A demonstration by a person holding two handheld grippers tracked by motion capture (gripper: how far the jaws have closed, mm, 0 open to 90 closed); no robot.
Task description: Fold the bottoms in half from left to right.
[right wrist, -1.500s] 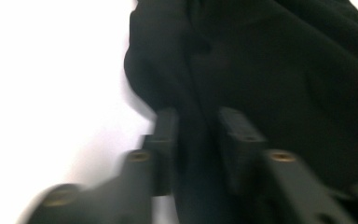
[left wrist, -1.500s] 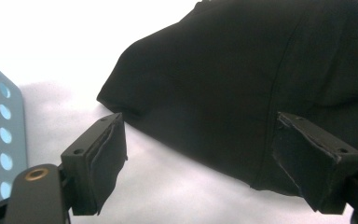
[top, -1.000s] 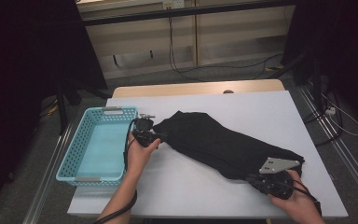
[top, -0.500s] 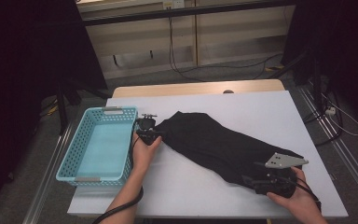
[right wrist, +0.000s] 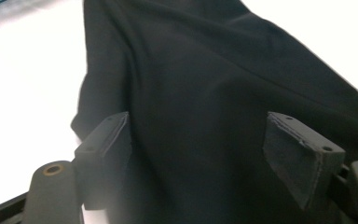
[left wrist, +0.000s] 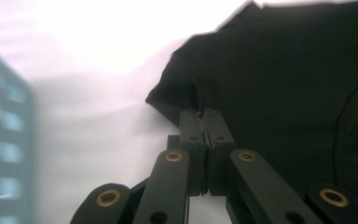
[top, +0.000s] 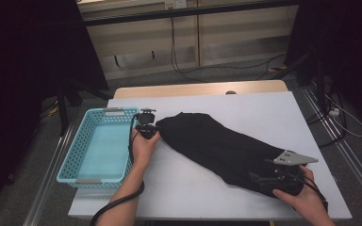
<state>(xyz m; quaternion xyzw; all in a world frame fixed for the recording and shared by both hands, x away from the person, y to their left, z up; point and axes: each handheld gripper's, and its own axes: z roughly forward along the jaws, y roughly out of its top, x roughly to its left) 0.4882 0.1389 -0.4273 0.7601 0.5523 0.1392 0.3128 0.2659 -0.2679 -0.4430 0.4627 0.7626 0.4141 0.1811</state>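
A long black garment [top: 221, 146] lies slantwise on the white table [top: 264, 108]. My left gripper [top: 155, 133] is at its upper left end. In the left gripper view the jaws have just been closing, and my left gripper [left wrist: 204, 116] now pinches the edge of the garment [left wrist: 284, 70]. My right gripper [top: 264, 178] rests at the lower right end. Its jaws have just been opening, and in the right gripper view my right gripper [right wrist: 205, 144] stands wide over the garment [right wrist: 205, 84], with the pads [right wrist: 109, 135] off the fabric.
A light blue mesh basket [top: 75, 155] stands at the table's left edge, just left of my left hand. Bare white tabletop lies in front of the garment and behind it. A cable trails from the left gripper off the front edge.
The left jaws have gone from open to shut on the garment's edge. The right jaws have opened and let go of the other end. Both hands stayed in place.
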